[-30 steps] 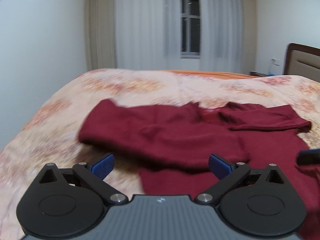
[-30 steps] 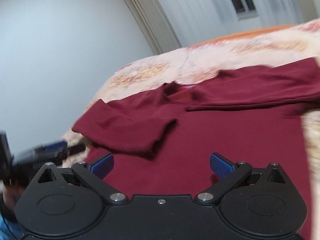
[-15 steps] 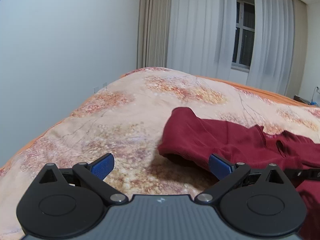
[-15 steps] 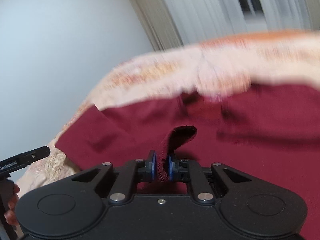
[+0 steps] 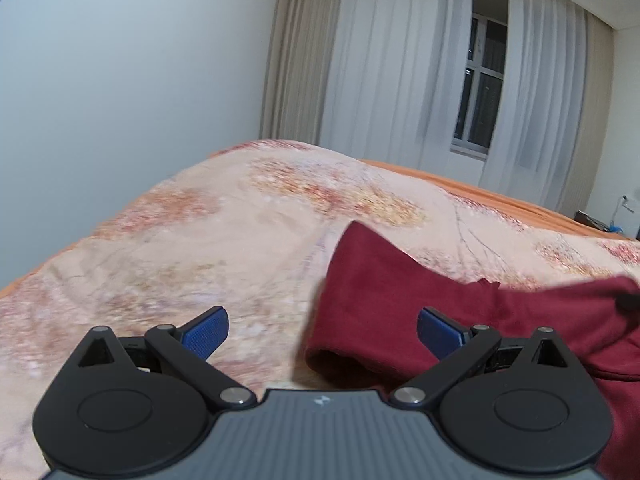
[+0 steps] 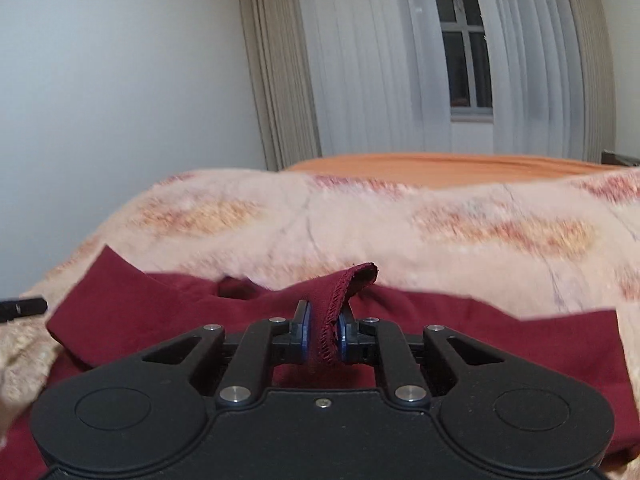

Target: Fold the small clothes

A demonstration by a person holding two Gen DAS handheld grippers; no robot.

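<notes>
I am working over a bed (image 5: 168, 248) covered with a pale blanket (image 6: 440, 232) printed in orange and pink blotches. To the left stands a bare white wall (image 5: 120, 80), then beige drapes (image 5: 296, 60), then sheer white curtains (image 6: 360, 60) over a window (image 6: 466, 48) that looks dark outside. An orange sheet (image 6: 440, 166) shows along the far edge of the bed.

My left gripper (image 5: 322, 330) has its jaws spread wide with nothing between them; the open cuff of a dark red sweater (image 5: 400, 300) lies on the blanket just in front of it. My right gripper (image 6: 322, 332) has just closed and now pinches a stitched hem of the same sweater, which stands up in a small peak above the pads.

Much of both views is blurred, and the blanket's pattern is smeared. The gripper bodies hide the near part of the sweater, and its right side runs out of view. A black tip (image 6: 22, 306) pokes in at the left edge of the right view.

Left of the sweater the blanket lies bare right out to the bed's edge, and more bare blanket stretches behind it.
</notes>
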